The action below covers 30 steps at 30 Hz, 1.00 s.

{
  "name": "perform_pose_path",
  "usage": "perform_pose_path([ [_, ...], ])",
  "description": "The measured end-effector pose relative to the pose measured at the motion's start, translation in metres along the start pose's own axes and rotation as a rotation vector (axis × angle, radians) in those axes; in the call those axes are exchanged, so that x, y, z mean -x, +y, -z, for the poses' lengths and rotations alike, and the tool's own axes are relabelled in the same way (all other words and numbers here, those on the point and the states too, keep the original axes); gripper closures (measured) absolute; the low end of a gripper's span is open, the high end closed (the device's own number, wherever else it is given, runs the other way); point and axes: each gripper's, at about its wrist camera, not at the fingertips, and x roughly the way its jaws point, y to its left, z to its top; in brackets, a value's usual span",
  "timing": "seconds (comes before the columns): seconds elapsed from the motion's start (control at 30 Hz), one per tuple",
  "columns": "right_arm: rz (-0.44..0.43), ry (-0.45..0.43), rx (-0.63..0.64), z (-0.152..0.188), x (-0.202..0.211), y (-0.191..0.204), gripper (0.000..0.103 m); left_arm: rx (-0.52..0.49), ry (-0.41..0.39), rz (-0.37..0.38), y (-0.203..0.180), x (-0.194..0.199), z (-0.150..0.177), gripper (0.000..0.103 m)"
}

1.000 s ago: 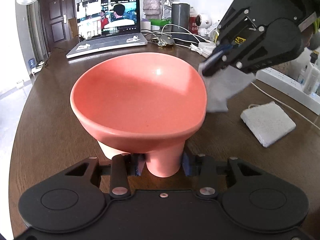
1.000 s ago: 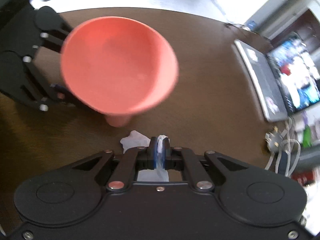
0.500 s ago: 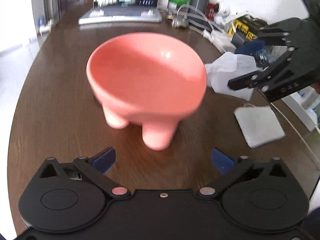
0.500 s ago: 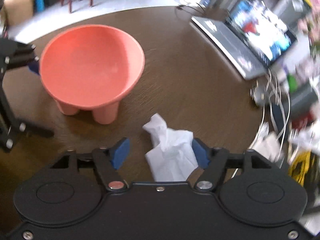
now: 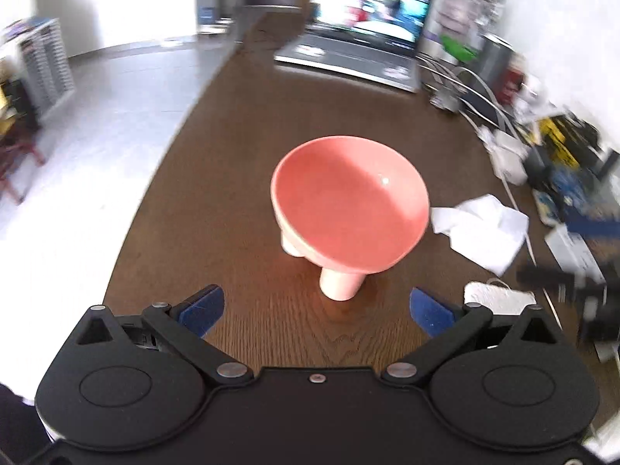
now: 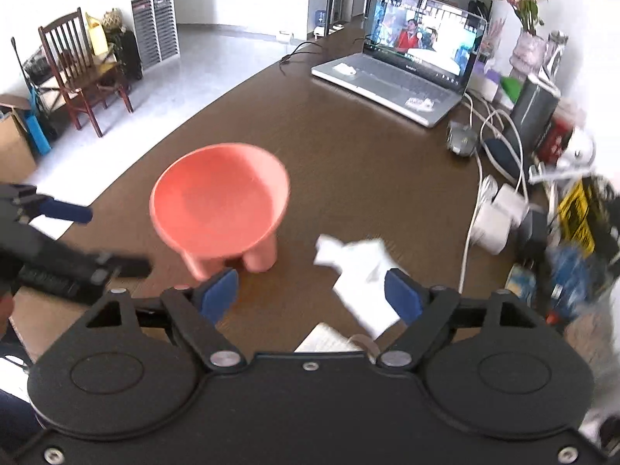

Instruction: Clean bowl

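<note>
The left gripper [image 5: 316, 310] stands with its blue pads spread as wide as they go, holding nothing and touching nothing; the pink footed bowl [image 5: 350, 209] sits on its feet on the brown table [image 5: 232, 193] beyond the fingertips, about midway along the table, nearer its left edge than the cluttered right one. The right gripper [image 6: 310, 294] has just been opening; its jaws are parted and empty, with the crumpled white tissue [image 6: 364, 271] lying loose on the table by its right pad. A second ago the left gripper clamped one bowl foot and the right pinched the tissue. Both are now released, and both grippers have pulled back and up.
</note>
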Motion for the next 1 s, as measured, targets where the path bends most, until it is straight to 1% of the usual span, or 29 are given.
perform_pose_path([
  [0.13, 0.013, -0.043, 0.009, 0.035, 0.001, -0.003, 0.016, 0.045, -0.050, -0.031, -0.018, 0.007, 0.030, 0.000],
  [0.17, 0.017, -0.057, -0.013, 0.047, -0.002, -0.008, 0.015, 0.049, -0.065, -0.037, -0.021, 0.007, 0.037, 0.000],
  [0.2, 0.018, -0.072, -0.032, 0.054, -0.003, -0.012, 0.014, 0.050, -0.091, -0.051, -0.024, 0.007, 0.043, 0.000],
  [0.27, 0.028, -0.115, -0.049, 0.071, -0.010, -0.016, 0.012, 0.048, -0.174, -0.081, -0.031, 0.002, 0.057, 0.000],
  [0.37, 0.032, -0.185, -0.029, 0.094, -0.028, -0.018, 0.012, 0.076, -0.278, -0.083, -0.037, -0.009, 0.068, 0.000],
  [0.4, 0.034, -0.197, -0.025, 0.097, -0.031, -0.015, 0.012, 0.083, -0.293, -0.089, -0.037, -0.015, 0.072, 0.000],
  [0.43, 0.025, -0.225, -0.005, 0.104, -0.042, -0.013, 0.012, 0.086, -0.288, -0.094, -0.038, -0.021, 0.074, 0.000],
  [0.47, 0.009, -0.235, -0.006, 0.107, -0.048, -0.013, 0.012, 0.090, -0.282, -0.098, -0.040, -0.027, 0.076, 0.000],
  [0.53, -0.040, -0.263, -0.017, 0.111, -0.056, -0.014, 0.011, 0.095, -0.306, -0.089, -0.043, -0.034, 0.086, 0.000],
  [0.6, -0.046, -0.292, -0.025, 0.115, -0.059, -0.014, 0.011, 0.068, -0.342, -0.118, -0.048, -0.035, 0.096, 0.000],
  [0.63, -0.054, -0.330, -0.028, 0.119, -0.060, -0.014, 0.011, 0.065, -0.355, -0.127, -0.049, -0.034, 0.099, 0.000],
  [0.7, -0.056, -0.326, -0.009, 0.119, -0.060, -0.012, 0.011, 0.067, -0.396, -0.152, -0.052, -0.032, 0.108, 0.000],
  [0.77, -0.026, -0.375, 0.031, 0.125, -0.056, -0.006, 0.010, 0.087, -0.409, -0.173, -0.051, -0.032, 0.112, 0.000],
  [0.8, -0.010, -0.373, 0.037, 0.126, -0.055, -0.004, 0.007, 0.082, -0.414, -0.177, -0.051, -0.031, 0.114, 0.000],
  [0.83, 0.006, -0.371, 0.043, 0.126, -0.055, -0.003, 0.007, 0.071, -0.423, -0.175, -0.052, -0.030, 0.115, 0.000],
  [0.93, -0.027, -0.365, 0.021, 0.126, -0.055, -0.007, 0.005, 0.028, -0.429, -0.172, -0.056, -0.029, 0.117, 0.000],
  [0.97, -0.030, -0.362, 0.022, 0.126, -0.056, -0.008, 0.005, 0.020, -0.426, -0.175, -0.057, -0.029, 0.118, 0.000],
  [1.0, -0.014, -0.360, 0.005, 0.125, -0.056, -0.006, 0.004, 0.015, -0.423, -0.180, -0.058, -0.030, 0.119, 0.000],
])
